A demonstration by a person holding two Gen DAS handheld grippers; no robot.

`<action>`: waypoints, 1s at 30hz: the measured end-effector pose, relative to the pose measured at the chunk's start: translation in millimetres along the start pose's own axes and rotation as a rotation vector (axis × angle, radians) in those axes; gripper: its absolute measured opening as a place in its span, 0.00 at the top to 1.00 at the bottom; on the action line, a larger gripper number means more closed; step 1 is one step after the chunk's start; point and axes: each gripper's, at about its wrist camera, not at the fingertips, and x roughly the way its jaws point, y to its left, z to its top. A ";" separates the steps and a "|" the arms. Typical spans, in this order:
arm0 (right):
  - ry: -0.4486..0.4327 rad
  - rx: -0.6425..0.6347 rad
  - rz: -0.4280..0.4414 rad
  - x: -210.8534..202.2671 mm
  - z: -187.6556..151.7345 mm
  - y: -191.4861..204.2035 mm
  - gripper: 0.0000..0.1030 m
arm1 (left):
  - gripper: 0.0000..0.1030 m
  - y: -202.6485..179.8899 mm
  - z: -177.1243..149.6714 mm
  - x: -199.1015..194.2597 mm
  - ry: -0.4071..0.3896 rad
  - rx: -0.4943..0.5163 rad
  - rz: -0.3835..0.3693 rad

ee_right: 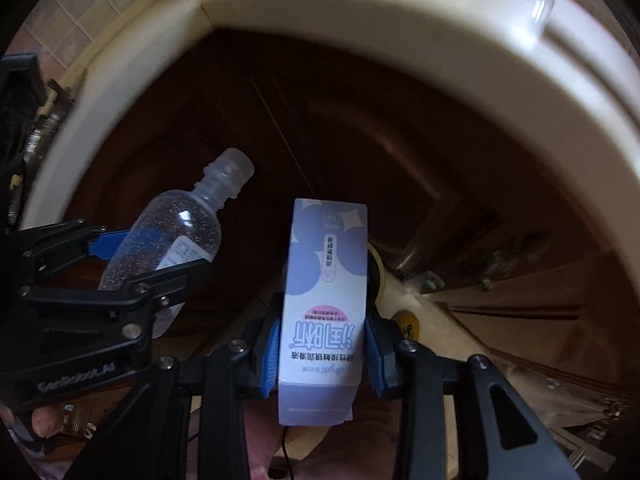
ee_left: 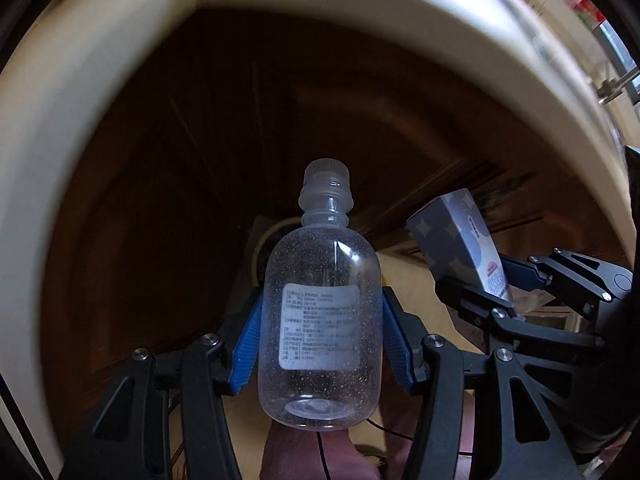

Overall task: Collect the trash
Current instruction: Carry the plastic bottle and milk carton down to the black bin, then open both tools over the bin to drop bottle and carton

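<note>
**Two pieces of trash held over the bin, release to follow**

Step in hand, by judgement: the drop. Both items carried point-down over the open mouth of a cream-rimmed bin (ee_left: 100, 128) with a dark brown inside.

Left gripper (ee_left: 322, 332) clenched on a clear plastic bottle (ee_left: 320, 320), blue pads against its two sides, cap toward the bin. Right gripper (ee_right: 322, 344) clenched on a lilac carton (ee_right: 324, 300), pads at its lower half, top end toward the bin. The two grippers close beside each other, both inside the line of the rim.

Next move, probably: open both jaws and let the items fall, keeping clear of the rim and of each other.

Count: one bottle, one carton, one bin, two grippers.
</note>
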 end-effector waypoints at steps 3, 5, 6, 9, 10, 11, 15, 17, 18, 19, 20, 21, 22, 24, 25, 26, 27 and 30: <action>0.042 0.004 -0.007 50.4 -2.6 -6.7 0.64 | 0.48 10.2 -1.9 44.3 0.021 0.000 0.000; 0.055 -0.003 -0.004 82.1 -3.1 -10.8 0.63 | 0.44 18.0 -0.2 74.5 0.034 -0.003 -0.002; 0.058 -0.003 -0.009 93.9 -3.0 -12.6 0.63 | 0.40 21.5 1.3 87.0 0.044 -0.004 0.000; 0.088 -0.009 -0.011 134.3 -1.8 -19.5 0.58 | 0.17 35.7 5.8 117.9 0.058 -0.024 0.013; 0.096 -0.012 -0.007 148.5 -1.2 -22.3 0.56 | 0.15 40.0 7.4 126.2 0.062 -0.033 0.012; 0.101 -0.014 -0.006 156.8 -0.7 -23.7 0.53 | 0.15 39.4 7.9 132.0 0.068 -0.037 0.010; 0.110 -0.020 -0.012 178.2 2.7 -26.0 0.50 | 0.15 45.1 10.3 149.1 0.083 -0.023 0.054; 0.106 -0.012 -0.006 178.5 3.6 -26.1 0.50 | 0.15 42.2 9.7 148.7 0.078 -0.016 0.059; 0.106 -0.010 -0.005 177.2 3.5 -26.1 0.50 | 0.15 43.4 10.2 147.4 0.075 -0.013 0.059; 0.104 -0.011 -0.002 174.3 4.5 -25.6 0.50 | 0.15 41.9 7.8 145.5 0.072 -0.011 0.059; 0.102 -0.012 0.001 170.7 5.5 -29.5 0.50 | 0.15 39.1 5.3 142.4 0.069 -0.007 0.063; 0.100 -0.013 0.004 165.6 2.5 -34.1 0.50 | 0.15 42.1 7.6 142.0 0.068 -0.005 0.066; 0.095 -0.013 0.008 160.4 -2.4 -34.0 0.50 | 0.15 41.7 8.5 137.3 0.064 -0.004 0.065; 0.093 -0.017 0.016 149.4 0.0 -34.6 0.50 | 0.15 40.3 12.4 125.1 0.054 -0.008 0.062; 0.089 -0.019 0.018 145.0 3.5 -34.1 0.50 | 0.15 40.4 15.0 121.6 0.050 -0.010 0.060; 0.084 -0.019 0.022 137.8 3.5 -32.7 0.50 | 0.15 39.3 16.1 113.4 0.042 -0.012 0.055; 0.082 -0.020 0.024 131.1 3.4 -30.8 0.50 | 0.15 41.6 16.8 111.0 0.037 -0.012 0.053; 0.071 -0.023 0.038 106.3 6.5 -26.8 0.50 | 0.15 35.7 21.3 82.1 0.011 -0.008 0.050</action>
